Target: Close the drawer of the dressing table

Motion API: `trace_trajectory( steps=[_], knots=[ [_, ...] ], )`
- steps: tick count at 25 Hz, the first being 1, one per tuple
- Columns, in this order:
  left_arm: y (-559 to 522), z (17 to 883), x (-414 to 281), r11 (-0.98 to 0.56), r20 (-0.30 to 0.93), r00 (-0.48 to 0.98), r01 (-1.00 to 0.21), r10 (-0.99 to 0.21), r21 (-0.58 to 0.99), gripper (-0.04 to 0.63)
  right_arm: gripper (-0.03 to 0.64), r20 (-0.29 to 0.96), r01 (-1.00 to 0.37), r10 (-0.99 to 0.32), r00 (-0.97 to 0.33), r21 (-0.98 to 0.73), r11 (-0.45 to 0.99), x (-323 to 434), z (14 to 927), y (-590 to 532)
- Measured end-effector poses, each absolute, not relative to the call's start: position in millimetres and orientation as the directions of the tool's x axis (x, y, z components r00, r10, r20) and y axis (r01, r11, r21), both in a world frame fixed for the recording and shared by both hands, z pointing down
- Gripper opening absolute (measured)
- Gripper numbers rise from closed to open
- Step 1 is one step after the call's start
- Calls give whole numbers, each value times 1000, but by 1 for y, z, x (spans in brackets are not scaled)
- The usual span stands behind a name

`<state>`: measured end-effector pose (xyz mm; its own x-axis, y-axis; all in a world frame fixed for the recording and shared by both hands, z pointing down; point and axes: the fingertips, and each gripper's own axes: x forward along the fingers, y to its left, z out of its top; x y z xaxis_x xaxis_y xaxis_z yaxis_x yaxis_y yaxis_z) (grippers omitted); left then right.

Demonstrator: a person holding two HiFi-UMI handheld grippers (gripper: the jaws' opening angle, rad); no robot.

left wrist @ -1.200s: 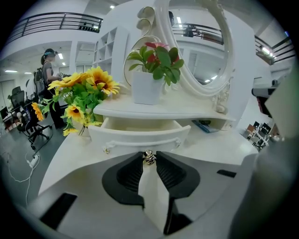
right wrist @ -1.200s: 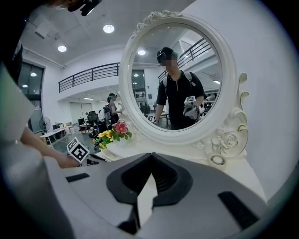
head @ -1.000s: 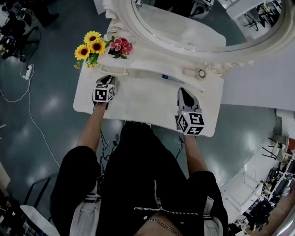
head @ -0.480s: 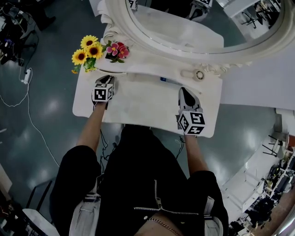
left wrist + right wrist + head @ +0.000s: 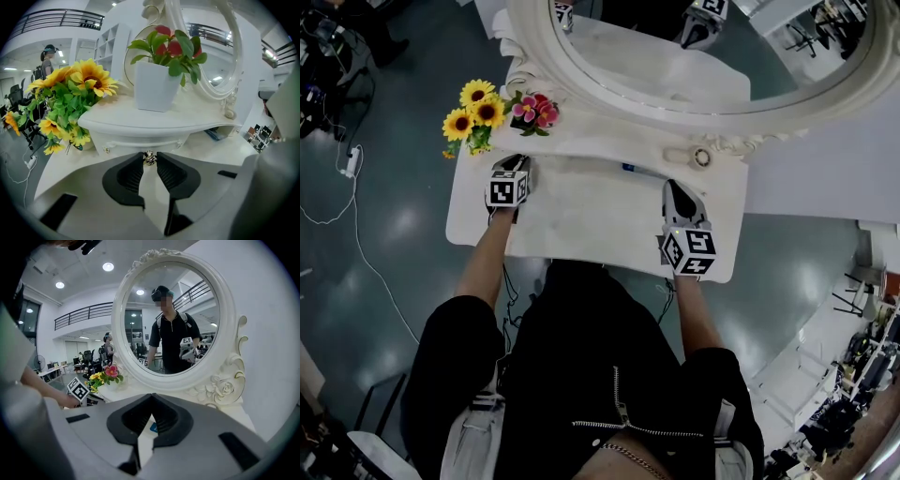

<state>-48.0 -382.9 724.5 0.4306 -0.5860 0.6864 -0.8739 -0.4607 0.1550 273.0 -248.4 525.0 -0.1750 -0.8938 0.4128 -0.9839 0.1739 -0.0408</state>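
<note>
The white dressing table (image 5: 581,216) carries a raised shelf under an oval mirror (image 5: 675,56). A small drawer (image 5: 140,140) sits under that shelf at the left, its front close under the shelf's edge. My left gripper (image 5: 517,163) is at the drawer, shut on its little metal knob (image 5: 149,158), which is pinched between the two black fingertips. My right gripper (image 5: 679,195) hovers over the tabletop's right side, pointing at the mirror; its jaws (image 5: 151,397) are shut with nothing between them.
Sunflowers (image 5: 472,105) stand at the table's left corner, and a white pot of pink flowers (image 5: 534,108) sits on the shelf above the drawer. A blue item (image 5: 630,170) and a small round object (image 5: 702,157) lie under the mirror. Floor cables run at left.
My left gripper has moved toward the mirror with the knob, and the drawer has slid in under the shelf. The right gripper has stayed put.
</note>
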Motion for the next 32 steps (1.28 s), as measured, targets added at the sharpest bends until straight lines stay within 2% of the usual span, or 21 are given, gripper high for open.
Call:
trace_trajectory(
  steps=[16, 24, 29, 32],
  knots=[
    [-394, 723, -46, -456, 682, 422, -878, -597, 144, 103, 6, 415, -982, -891, -184, -45, 182, 268, 528, -255],
    [-384, 696, -53, -456, 656, 402, -884, -639, 98, 127, 6, 395, -974, -891, -223, -57, 218, 261, 526, -259],
    [-370, 665, -50, -466, 604, 418, -880, -678, 86, 55, 6, 365, -965, -894, -259, -67, 252, 252, 521, -262],
    [-360, 643, -45, -482, 571, 431, -873, -699, 70, 34, 6, 347, -961, -896, -275, -72, 267, 248, 517, -263]
  ],
)
